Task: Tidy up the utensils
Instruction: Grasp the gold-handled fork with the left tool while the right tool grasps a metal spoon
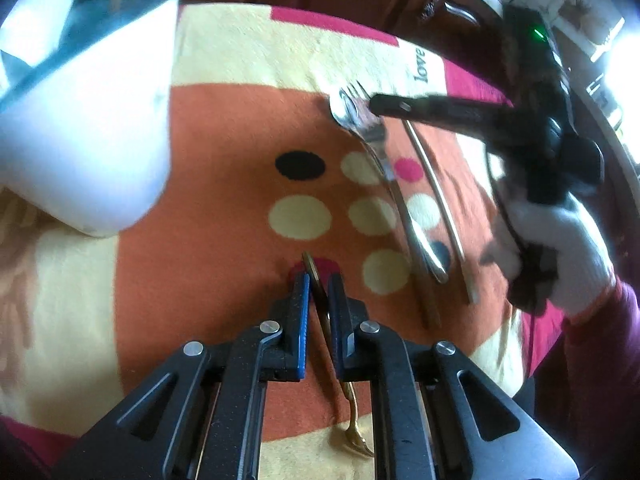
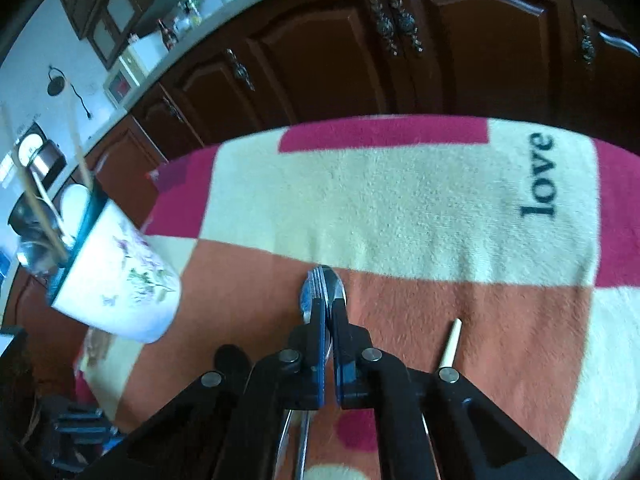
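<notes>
Left wrist view: left gripper [image 1: 318,280] at lower centre, jaws drawn in on the thin gold-coloured fork [image 1: 320,300] lying on the plush orange, cream and pink blanket [image 1: 224,128]. The fork's tines [image 1: 356,442] show at the bottom edge of the frame. Pads look to press its handle — a narrow grip.

Right gripper [image 1: 374,105] enters from the right of that frame, held by a white-gloved hand [image 1: 560,248], tips down on the stacked silver steel spoon and fork [image 1: 352,114]. Right wrist view confirms it: right gripper [image 2: 329,304] clamped shut on the spoon bowl and fork tines [image 2: 320,286] at centre. A cream chopstick [image 2: 450,344] lies just right of the fingers, untouched.

White ceramic holder with floral print and teal rim [image 2: 120,280] sits at the left of the frame, wooden sticks already in it — likely the destination.

Judgement: both grips sit on thin, slick metal. Lift straight and slowly; the stacked pair may slide apart if tilted. Raise one hand first, since both head for the same holder. Drop handles down into the rim, clear of the sticks.
</notes>
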Demonstrator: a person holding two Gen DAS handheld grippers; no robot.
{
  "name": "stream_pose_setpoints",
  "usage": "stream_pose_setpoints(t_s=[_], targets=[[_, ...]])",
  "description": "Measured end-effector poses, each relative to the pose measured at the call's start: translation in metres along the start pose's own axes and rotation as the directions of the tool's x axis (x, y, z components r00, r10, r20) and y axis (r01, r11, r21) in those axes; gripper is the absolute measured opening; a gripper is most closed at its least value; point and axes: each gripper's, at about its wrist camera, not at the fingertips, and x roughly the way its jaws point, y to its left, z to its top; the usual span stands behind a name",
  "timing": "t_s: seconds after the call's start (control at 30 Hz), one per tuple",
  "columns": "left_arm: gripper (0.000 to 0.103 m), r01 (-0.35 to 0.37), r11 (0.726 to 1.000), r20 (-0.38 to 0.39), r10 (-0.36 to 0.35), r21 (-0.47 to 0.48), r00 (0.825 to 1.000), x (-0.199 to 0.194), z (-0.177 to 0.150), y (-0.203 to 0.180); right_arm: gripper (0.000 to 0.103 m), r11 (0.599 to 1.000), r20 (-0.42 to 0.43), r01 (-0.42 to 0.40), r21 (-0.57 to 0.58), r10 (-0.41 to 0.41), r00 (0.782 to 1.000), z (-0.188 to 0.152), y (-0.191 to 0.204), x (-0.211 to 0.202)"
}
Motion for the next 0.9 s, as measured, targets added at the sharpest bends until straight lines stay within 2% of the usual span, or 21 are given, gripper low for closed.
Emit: stream_pose_setpoints(t_s=[0.27, 0.37, 0.43, 0.5, 0.57, 0.67, 0.87, 0.9], targets=[[0.007, -0.006, 1.000, 0.033, 0.006, -0.018, 0.999, -0.022, -0.005, 0.005, 0.001, 1.000, -0.012, -0.001, 0.001, 0.001, 1.000, -0.007, 0.007, -0.011], [0.008, -0.009, 1.000, 0.036, 0.009, -0.022, 0.999, -0.023, -0.002, 0.005, 0.001, 0.996, -0.022, 0.082, -0.034, -0.083, 0.996, -0.008, 0.011, -0.007], [0.008, -0.010, 1.000, 0.042, 0.011, -0.023, 0.999, -0.024, -0.001, 0.005, 0.006, 0.995, -0.020, 0.102, -0.001, -0.102, 0.995, -0.006, 0.000, -0.009], [0.008, -0.010, 1.000, 0.041, 0.011, -0.024, 0.999, -0.024, -0.002, 0.006, 0.022, 0.994, -0.024, 0.106, 0.023, -0.105, 0.994, -0.007, -0.009, -0.011], [0.008, -0.008, 1.000, 0.037, 0.009, -0.026, 0.999, -0.023, -0.001, 0.006, 0.026, 0.992, -0.025, 0.126, 0.019, -0.125, 0.992, -0.007, -0.015, -0.009], [0.008, 0.001, 0.999, 0.030, 0.000, -0.033, 1.000, -0.020, 0.001, 0.006, 0.026, 0.995, -0.039, 0.100, 0.030, -0.099, 0.994, -0.005, -0.024, -0.001], [0.007, 0.027, 0.999, 0.017, -0.026, -0.035, 1.000, -0.017, 0.003, 0.007, 0.026, 1.000, -0.031, -0.010, -0.004, 0.009, 0.999, 0.005, -0.031, 0.016], [0.007, 0.031, 0.999, 0.015, -0.030, -0.037, 0.999, -0.016, 0.003, 0.008, 0.019, 1.000, -0.034, -0.027, 0.013, 0.028, 0.999, 0.005, -0.034, 0.016]])
